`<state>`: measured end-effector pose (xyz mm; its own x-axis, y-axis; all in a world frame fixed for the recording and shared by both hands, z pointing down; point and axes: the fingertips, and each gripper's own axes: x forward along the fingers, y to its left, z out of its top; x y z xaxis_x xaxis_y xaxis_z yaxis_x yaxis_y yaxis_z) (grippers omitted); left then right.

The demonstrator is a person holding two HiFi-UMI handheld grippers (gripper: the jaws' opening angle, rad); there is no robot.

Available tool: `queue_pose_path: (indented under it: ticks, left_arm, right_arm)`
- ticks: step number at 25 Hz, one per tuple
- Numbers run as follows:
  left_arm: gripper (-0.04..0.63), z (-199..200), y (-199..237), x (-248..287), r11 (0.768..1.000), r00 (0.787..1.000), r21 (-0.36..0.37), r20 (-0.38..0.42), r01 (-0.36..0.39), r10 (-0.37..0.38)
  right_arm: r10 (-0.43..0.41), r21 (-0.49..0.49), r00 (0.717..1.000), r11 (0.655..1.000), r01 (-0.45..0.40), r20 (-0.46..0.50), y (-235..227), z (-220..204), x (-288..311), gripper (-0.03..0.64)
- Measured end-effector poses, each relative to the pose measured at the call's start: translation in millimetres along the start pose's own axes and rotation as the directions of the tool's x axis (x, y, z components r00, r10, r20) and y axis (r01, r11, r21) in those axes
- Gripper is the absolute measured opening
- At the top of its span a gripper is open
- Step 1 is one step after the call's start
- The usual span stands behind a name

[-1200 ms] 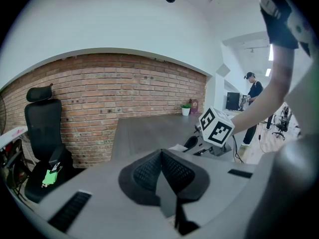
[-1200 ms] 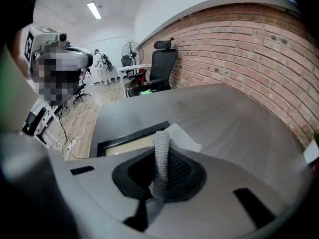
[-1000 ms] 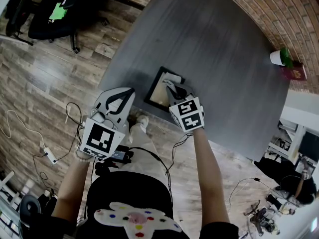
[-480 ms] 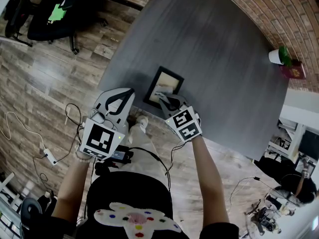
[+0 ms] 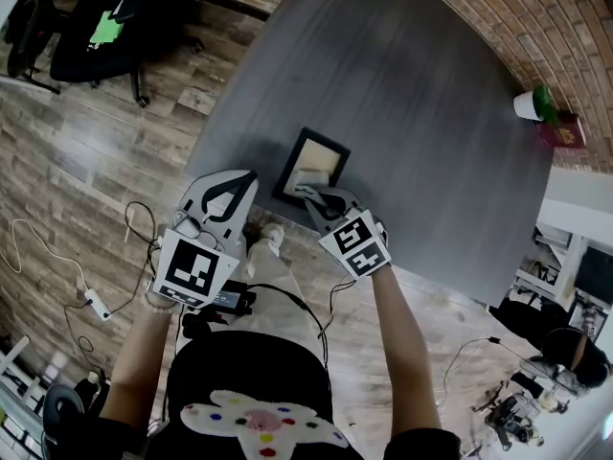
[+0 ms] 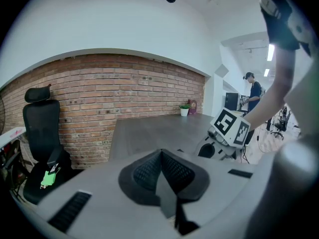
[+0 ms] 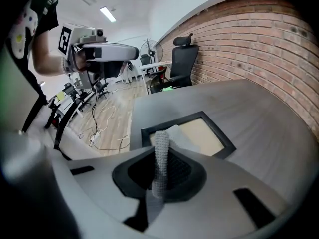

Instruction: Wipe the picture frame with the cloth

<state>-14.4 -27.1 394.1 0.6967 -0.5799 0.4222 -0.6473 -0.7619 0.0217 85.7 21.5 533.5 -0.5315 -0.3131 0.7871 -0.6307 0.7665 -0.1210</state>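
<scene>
A black picture frame (image 5: 330,149) with a beige inside lies flat on the grey table (image 5: 412,84), close to its near edge. My right gripper (image 5: 309,194) is shut on a pale knitted cloth (image 7: 160,153), which rests on the frame's near end (image 7: 209,133). The cloth's loose end (image 7: 175,132) spreads over the beige panel. My left gripper (image 5: 226,192) hangs beside the table's near-left corner, apart from the frame, its jaws shut on nothing (image 6: 162,169). The right gripper's marker cube (image 6: 229,127) shows in the left gripper view.
A white pot with a green plant (image 5: 530,109) and a red object (image 5: 566,140) stand at the table's far right by the brick wall. A black office chair (image 5: 91,27) stands on the wooden floor at the far left. Cables (image 5: 57,257) trail beside me.
My right gripper has drawn the cloth back toward me along the frame, from its middle to its near end. The left gripper has stayed where it was.
</scene>
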Motion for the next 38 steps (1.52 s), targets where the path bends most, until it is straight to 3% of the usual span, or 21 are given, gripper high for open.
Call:
queue_pose_path:
  ticks: [8, 16, 24, 38]
  left_arm:
    - [0.011, -1, -2, 3, 1.0, 1.0, -0.009, -0.006, -0.003, 0.003]
    - [0.011, -2, -3, 4, 1.0, 1.0, -0.014, -0.01, -0.003, 0.003]
    - [0.011, -2, -5, 6, 1.0, 1.0, -0.013, -0.013, 0.0, 0.0]
    - [0.011, 0, -17, 7, 1.0, 1.0, 0.001, -0.007, 0.021, -0.021]
  right_arm:
    - [-0.137, 0.039, 0.991, 0.99, 0.137, 0.002, -44, 0, -9, 0.025]
    - [-0.295, 0.096, 0.955, 0.952, 0.292, 0.019, -98, 6, -18, 0.025]
    - [-0.294, 0.118, 0.956, 0.95, 0.29, 0.018, -93, 2, -15, 0.025]
    - [-0.224, 0.12, 0.974, 0.968, 0.219, 0.026, -40, -12, -18, 0.025]
